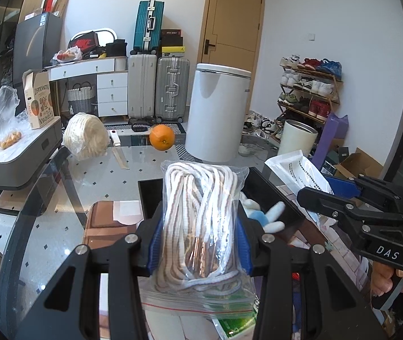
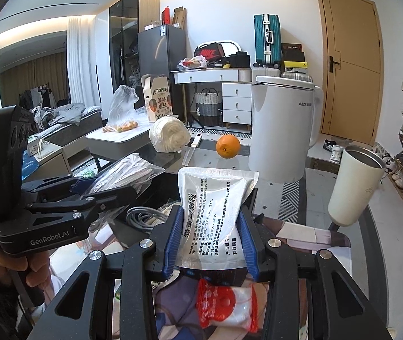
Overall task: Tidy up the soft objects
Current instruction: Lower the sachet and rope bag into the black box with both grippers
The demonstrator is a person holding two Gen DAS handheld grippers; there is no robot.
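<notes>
My left gripper [image 1: 198, 243] is shut on a clear zip bag of white cord [image 1: 198, 221], held upright above a black tray [image 1: 269, 192]. A blue-and-white plush toy [image 1: 269, 215] lies in that tray. My right gripper [image 2: 210, 240] is shut on a silver foil pouch with printed text [image 2: 215, 215], which stands up between the blue pads. In the left wrist view that pouch [image 1: 297, 170] and the right gripper [image 1: 326, 195] show at the right. From the right wrist, the left gripper [image 2: 122, 184] shows at the left with the cord bag [image 2: 127, 172].
An orange [image 1: 161, 137] and a wrapped ball of white cord [image 1: 86, 136] rest at the glass table's far side. A cream tumbler [image 2: 354, 187] stands at the right. A red-and-white packet [image 2: 227, 308] lies below the right gripper. Grey cable [image 2: 142, 215] lies coiled left of it.
</notes>
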